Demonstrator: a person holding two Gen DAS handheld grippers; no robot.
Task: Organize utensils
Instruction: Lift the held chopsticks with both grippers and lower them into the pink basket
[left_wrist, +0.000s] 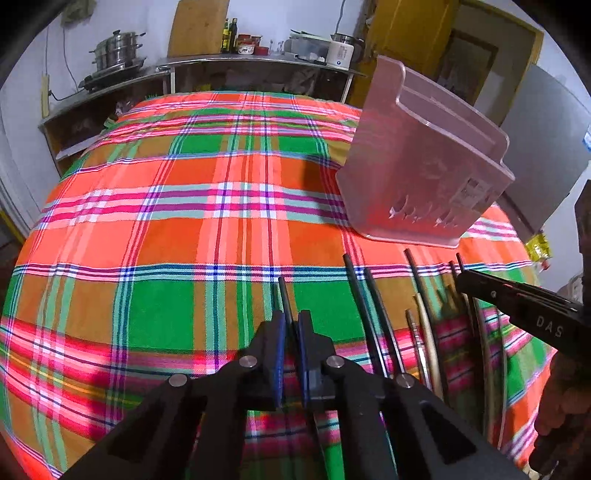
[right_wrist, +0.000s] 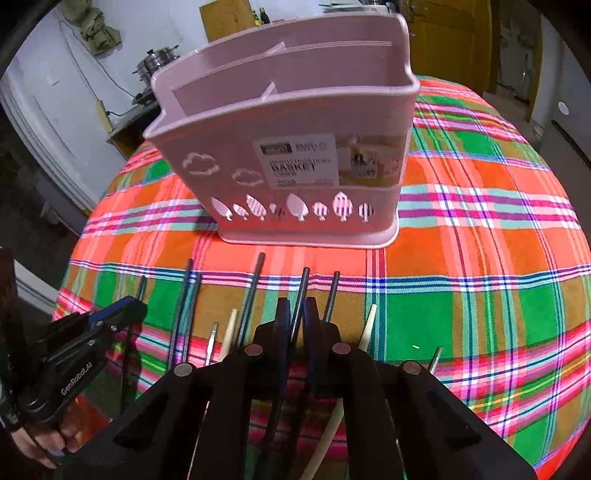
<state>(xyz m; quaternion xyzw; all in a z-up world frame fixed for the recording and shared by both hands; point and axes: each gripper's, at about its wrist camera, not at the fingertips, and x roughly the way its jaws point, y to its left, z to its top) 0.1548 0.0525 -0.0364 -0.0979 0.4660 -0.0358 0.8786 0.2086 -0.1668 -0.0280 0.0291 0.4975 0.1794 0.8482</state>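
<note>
A pink plastic utensil basket (right_wrist: 295, 177) with several compartments stands upright on the plaid tablecloth; it also shows in the left wrist view (left_wrist: 424, 166). Several dark and pale chopsticks (right_wrist: 255, 295) lie in a row in front of it, and also show in the left wrist view (left_wrist: 424, 317). My left gripper (left_wrist: 290, 325) is shut on a dark chopstick (left_wrist: 284, 295), low over the cloth, left of the row. My right gripper (right_wrist: 296, 314) is shut on a dark chopstick (right_wrist: 303, 284) in the middle of the row.
The plaid tablecloth (left_wrist: 184, 221) covers the round table. A steel counter (left_wrist: 221, 62) with pots, bottles and a kettle stands behind it. A grey fridge (left_wrist: 546, 147) is at the right. The right gripper's body (left_wrist: 535, 314) reaches in over the chopsticks.
</note>
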